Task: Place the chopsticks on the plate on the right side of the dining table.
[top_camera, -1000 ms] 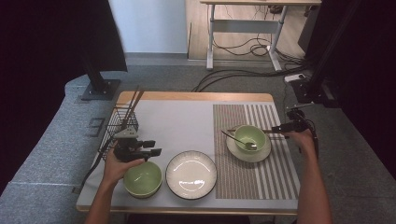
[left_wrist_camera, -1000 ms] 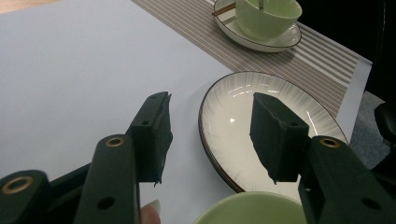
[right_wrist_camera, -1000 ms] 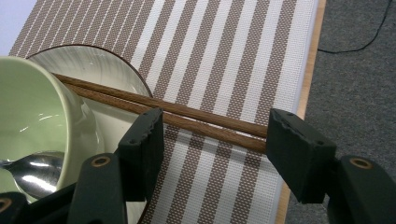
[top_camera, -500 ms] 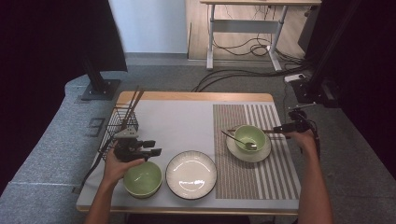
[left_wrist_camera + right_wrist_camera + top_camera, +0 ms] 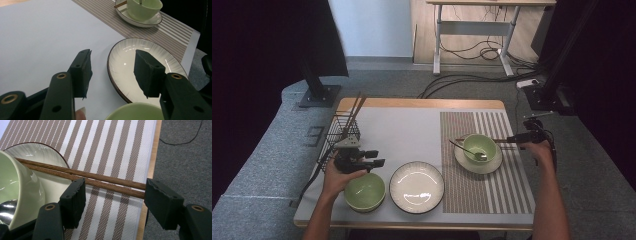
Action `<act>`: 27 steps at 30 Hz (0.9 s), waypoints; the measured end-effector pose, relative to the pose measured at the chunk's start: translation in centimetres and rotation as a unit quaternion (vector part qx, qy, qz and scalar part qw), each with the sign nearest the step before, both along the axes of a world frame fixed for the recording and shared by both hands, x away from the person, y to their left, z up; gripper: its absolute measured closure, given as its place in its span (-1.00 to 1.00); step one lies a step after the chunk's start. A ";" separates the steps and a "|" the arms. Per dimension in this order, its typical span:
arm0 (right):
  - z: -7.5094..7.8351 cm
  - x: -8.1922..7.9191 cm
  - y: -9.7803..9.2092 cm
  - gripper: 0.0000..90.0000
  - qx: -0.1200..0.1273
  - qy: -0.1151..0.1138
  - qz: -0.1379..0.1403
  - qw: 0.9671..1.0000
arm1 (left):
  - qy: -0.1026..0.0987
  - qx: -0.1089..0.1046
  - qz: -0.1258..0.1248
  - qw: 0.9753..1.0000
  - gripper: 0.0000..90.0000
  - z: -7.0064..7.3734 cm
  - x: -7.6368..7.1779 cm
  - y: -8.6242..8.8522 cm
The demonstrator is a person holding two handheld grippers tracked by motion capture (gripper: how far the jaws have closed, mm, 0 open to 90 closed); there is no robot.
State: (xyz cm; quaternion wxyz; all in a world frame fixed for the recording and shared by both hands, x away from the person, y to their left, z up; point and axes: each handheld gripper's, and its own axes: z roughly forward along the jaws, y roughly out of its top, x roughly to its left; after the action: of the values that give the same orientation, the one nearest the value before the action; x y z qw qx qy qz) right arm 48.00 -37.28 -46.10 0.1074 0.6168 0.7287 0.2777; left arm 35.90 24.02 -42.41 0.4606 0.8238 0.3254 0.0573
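A pair of brown chopsticks [image 5: 75,171] lies across the white saucer [image 5: 50,182] and the striped placemat [image 5: 112,140]. They run behind the light green bowl [image 5: 479,146], which holds a metal spoon [image 5: 462,148]. My right gripper [image 5: 116,183] stands open around their thick ends, low over the mat at the table's right edge [image 5: 508,142]. My left gripper [image 5: 377,157] is open and holds nothing. It hovers just behind a second green bowl [image 5: 364,191], and its jaws point toward the white plate [image 5: 130,60] at the front centre [image 5: 417,186].
A black wire basket [image 5: 339,132] with more chopsticks [image 5: 354,110] stands at the table's left edge. The striped placemat [image 5: 492,190] covers the right part of the table. The grey mat [image 5: 402,135] between basket and placemat is bare.
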 end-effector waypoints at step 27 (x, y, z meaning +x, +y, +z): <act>-0.8 0.1 -0.9 -0.27 0.010 0.004 -0.012 1.000 | 0.000 0.003 0.002 1.000 0.07 -0.1 0.1 0.0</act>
State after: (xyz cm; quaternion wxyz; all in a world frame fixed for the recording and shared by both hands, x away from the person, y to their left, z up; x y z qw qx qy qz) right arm 48.06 -38.17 -46.89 0.1016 0.6277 0.7188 0.2810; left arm 35.96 24.05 -42.48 0.4581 0.8246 0.3267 0.0592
